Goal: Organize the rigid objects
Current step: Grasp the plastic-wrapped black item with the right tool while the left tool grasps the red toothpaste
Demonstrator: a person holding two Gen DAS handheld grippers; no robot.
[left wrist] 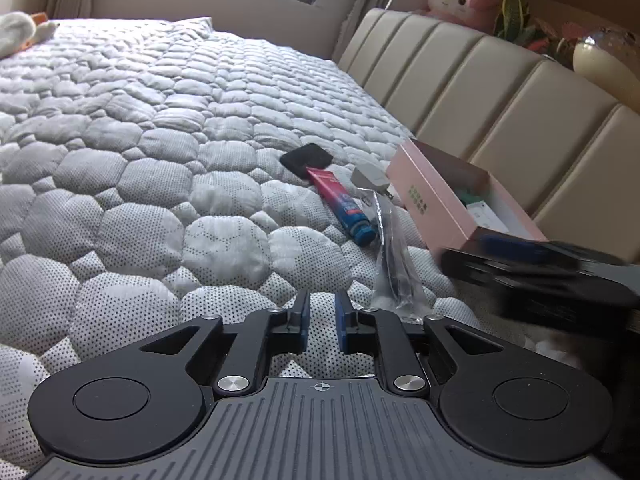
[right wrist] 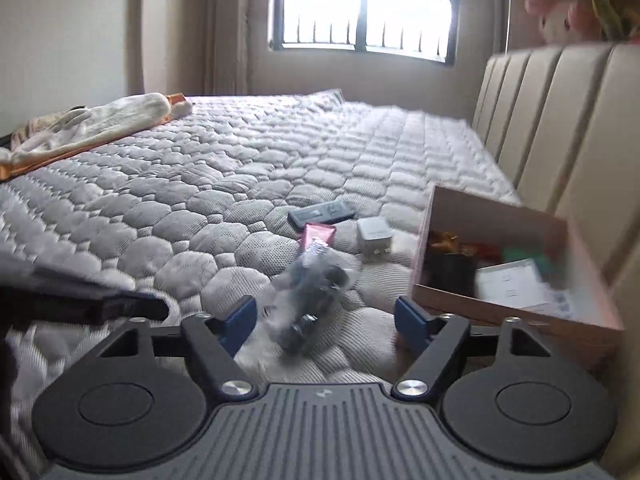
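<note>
Clutter for sorting lies on a grey quilted mattress [left wrist: 160, 152] below a barred window [right wrist: 364, 8], beside a cream padded headboard [left wrist: 480, 92]. The pink box [left wrist: 436, 196] sits against that headboard. Left gripper [left wrist: 322, 320] hovers with jaws nearly pressed together, empty. Right gripper [right wrist: 326, 320] has jaws spread, and the clear plastic packet [right wrist: 312, 292], blurred, seems to lie between them untouched, its long axis pointing away toward the pink-and-blue tube [left wrist: 340, 204].
</note>
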